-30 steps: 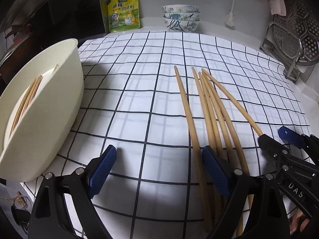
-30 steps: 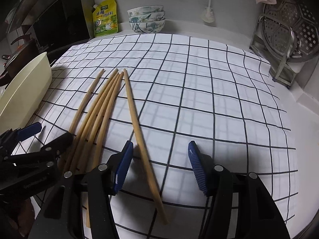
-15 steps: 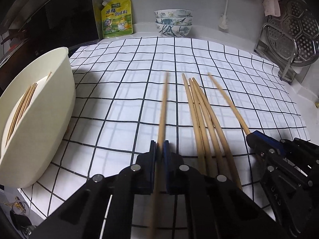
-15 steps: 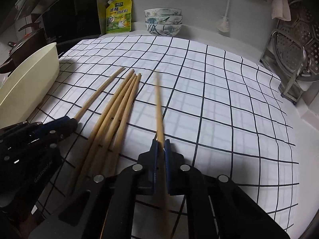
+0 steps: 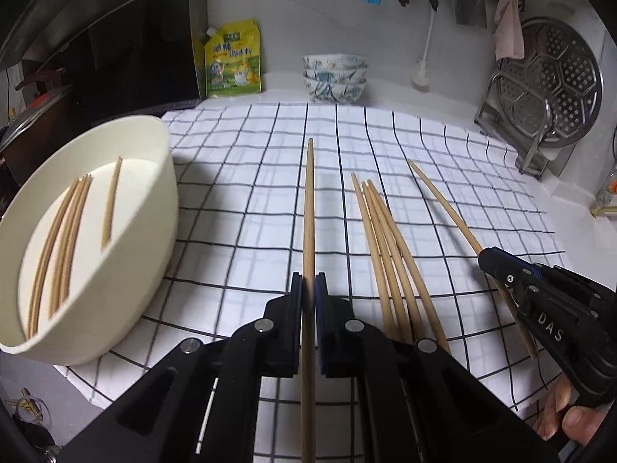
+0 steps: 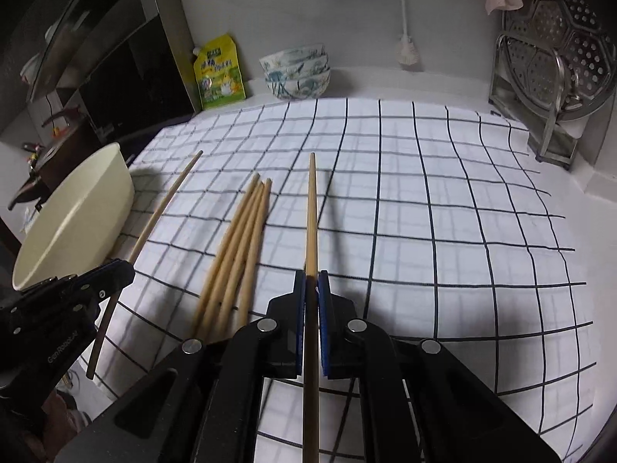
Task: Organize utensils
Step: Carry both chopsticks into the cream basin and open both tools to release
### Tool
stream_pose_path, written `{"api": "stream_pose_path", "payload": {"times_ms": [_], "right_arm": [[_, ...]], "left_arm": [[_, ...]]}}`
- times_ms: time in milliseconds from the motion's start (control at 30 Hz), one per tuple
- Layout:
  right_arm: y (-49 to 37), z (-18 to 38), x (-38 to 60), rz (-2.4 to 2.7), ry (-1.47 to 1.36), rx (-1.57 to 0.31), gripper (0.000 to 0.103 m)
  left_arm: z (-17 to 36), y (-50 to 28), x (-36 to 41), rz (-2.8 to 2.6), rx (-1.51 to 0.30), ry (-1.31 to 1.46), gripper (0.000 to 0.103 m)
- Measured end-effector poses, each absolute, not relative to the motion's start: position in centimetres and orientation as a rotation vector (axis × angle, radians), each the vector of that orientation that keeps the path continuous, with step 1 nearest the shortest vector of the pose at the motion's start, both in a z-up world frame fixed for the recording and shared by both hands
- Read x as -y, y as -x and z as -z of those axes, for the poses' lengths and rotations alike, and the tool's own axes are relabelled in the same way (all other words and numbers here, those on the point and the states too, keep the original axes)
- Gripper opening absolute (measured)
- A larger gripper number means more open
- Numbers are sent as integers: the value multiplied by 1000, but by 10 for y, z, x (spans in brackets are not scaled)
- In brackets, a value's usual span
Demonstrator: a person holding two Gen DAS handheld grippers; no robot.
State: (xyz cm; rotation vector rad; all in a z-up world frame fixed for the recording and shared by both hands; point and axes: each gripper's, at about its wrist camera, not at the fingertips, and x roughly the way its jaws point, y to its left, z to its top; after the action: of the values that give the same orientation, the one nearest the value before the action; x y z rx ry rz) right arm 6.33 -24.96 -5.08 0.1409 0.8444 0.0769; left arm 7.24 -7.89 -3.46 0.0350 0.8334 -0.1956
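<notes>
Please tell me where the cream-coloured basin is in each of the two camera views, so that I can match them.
Left wrist view: the basin fills the left side, with chopsticks lying inside.
Right wrist view: the basin sits at the left edge, mid-height; its inside is hardly seen.
Shared landmark: the stacked patterned bowls at the back wall.

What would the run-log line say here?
left gripper: shut on chopstick | right gripper: shut on second chopstick | loose chopsticks on cloth | tub: several inside

Left gripper [image 5: 308, 293] and right gripper [image 6: 311, 289] both angle downward, each clamped on one chopstick between its pads.
</notes>
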Motion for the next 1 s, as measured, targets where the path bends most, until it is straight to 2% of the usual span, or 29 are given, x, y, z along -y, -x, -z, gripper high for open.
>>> {"api": "stream_pose_path", "payload": {"times_ms": [300, 567, 833, 1000], "right_arm": [[-70, 16, 187, -161, -158, -764, 6], [-106, -17, 93, -323, -107, -727, 6], [-147, -15, -5, -458, -47, -775, 6], [-169, 9, -46, -475, -12, -876, 6]], "left_arm": [[-4, -70, 26, 198, -753, 5, 7], [-27, -82, -62, 75, -701, 66, 7], [-11, -104, -148, -67, -777, 101, 7], [3, -115, -167, -84, -823, 102, 7]]}}
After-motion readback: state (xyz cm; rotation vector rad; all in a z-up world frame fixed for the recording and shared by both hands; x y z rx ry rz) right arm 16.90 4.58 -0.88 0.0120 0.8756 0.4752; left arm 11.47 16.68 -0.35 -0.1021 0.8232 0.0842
